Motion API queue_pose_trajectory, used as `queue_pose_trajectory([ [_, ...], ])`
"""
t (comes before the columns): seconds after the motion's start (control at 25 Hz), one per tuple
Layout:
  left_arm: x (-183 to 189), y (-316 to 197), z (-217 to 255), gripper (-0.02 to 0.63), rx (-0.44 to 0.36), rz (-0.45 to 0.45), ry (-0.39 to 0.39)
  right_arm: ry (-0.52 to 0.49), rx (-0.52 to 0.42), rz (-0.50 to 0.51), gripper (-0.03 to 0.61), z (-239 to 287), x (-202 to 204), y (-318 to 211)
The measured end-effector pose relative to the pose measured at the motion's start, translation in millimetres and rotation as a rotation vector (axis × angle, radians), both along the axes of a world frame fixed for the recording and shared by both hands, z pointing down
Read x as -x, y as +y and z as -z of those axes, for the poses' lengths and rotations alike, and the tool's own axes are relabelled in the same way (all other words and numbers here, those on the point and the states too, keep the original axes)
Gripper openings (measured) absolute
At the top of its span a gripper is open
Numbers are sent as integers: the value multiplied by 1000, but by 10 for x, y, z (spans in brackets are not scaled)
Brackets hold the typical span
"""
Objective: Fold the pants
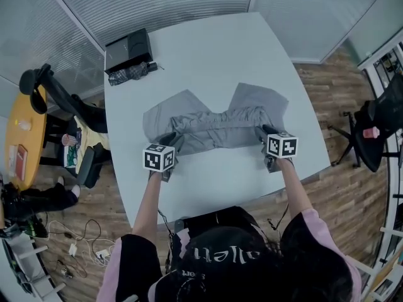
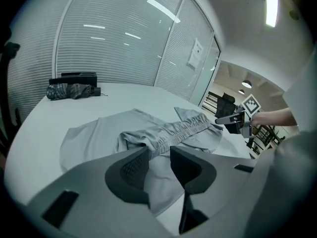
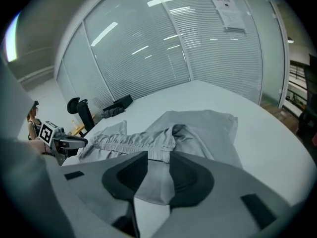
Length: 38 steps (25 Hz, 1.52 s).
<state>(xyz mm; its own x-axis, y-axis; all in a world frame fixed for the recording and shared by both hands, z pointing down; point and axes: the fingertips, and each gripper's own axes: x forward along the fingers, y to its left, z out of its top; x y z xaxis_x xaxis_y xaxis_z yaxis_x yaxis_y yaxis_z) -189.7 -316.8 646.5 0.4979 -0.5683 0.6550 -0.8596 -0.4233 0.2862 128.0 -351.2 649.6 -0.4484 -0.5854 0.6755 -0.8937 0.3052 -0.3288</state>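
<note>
Grey pants lie on the white table, folded over so the gathered waistband runs across the middle and two flaps spread toward the far side. My left gripper rests at the near left edge of the pants and my right gripper at the near right edge. In the left gripper view the jaws stand apart with flat grey cloth showing through the gap. The right gripper's jaws are likewise apart over the cloth. Neither pair of pads presses on the fabric.
A black case and a dark bundled cloth sit at the table's far left corner. A yellow round table and chairs stand left of the table, and an office chair stands to the right. Glass walls with blinds lie behind.
</note>
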Motion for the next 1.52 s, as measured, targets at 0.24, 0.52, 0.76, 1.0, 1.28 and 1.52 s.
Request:
queue_pose_trajectory([
  [0.24,-132,188,273,138,-61,5,45,23,-84,82,124,284,114,229],
  [0.52,-520,536,608,138,-140,-81,51,-6,-169,98,124,609,235,606],
  [0.76,-925,961,1002,138,-208,-142,103,-61,-206,108,123,840,338,1046],
  [1.0,-1255,1479,1281,138,-251,-180,129,-122,-216,121,124,960,349,1513],
  [1.28,-1428,1946,1580,138,-287,-61,267,-178,-247,141,123,1121,288,1932],
  [1.52,-1581,2160,1642,138,-295,-54,252,-208,-273,153,123,1246,180,2131],
])
